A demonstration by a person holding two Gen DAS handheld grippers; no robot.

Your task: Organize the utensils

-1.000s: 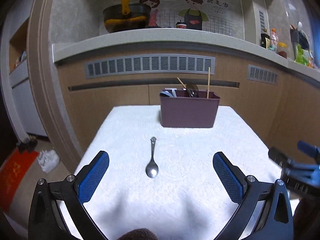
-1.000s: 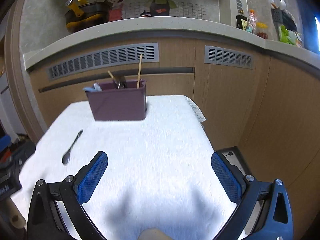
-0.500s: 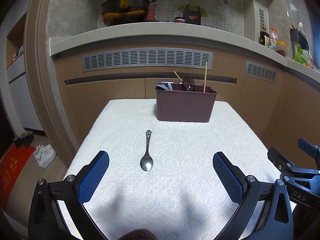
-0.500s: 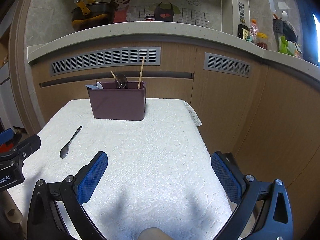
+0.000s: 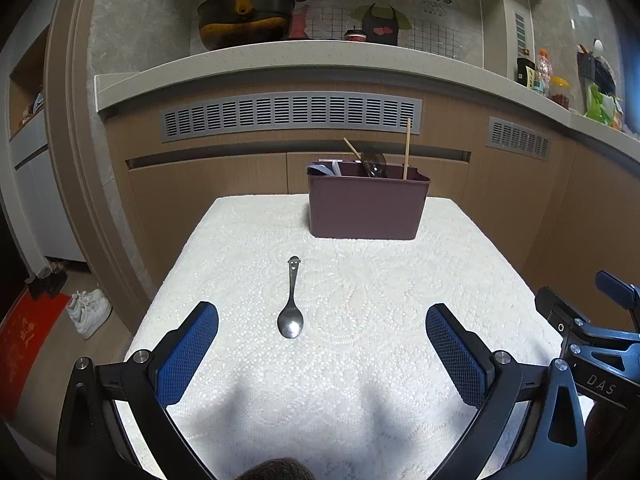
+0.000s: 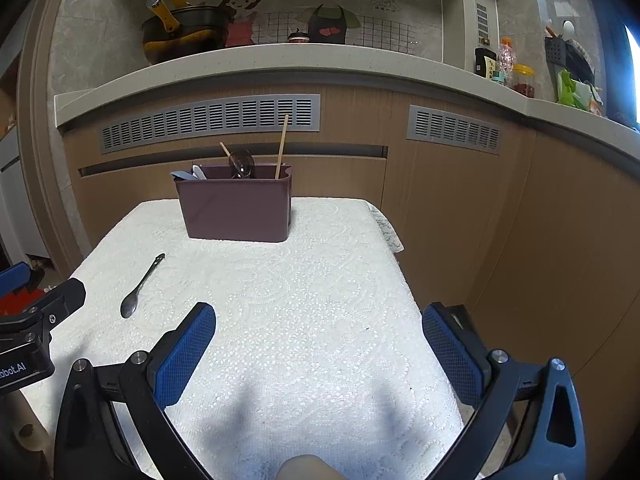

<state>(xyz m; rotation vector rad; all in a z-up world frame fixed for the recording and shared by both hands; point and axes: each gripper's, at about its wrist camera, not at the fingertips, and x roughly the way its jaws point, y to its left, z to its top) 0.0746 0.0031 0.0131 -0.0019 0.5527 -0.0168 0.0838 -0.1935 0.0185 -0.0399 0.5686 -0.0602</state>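
A small metal spoon lies on the white cloth, bowl toward me, handle pointing at a maroon utensil box. The box stands at the table's far side and holds chopsticks, a dark spoon and pale blue utensils. My left gripper is open just short of the spoon, with nothing between its fingers. In the right wrist view the spoon lies at the left and the box stands at the back. My right gripper is open over bare cloth, well right of the spoon.
The table carries a white textured cloth and ends close behind the box. Wooden cabinets with vent grilles rise behind it, under a counter holding a pot and bottles. A red mat and white shoes lie on the floor at the left.
Both views have steadied and pulled back slightly. The spoon and box now sit a little farther up in the left wrist view. Both grippers stay open.
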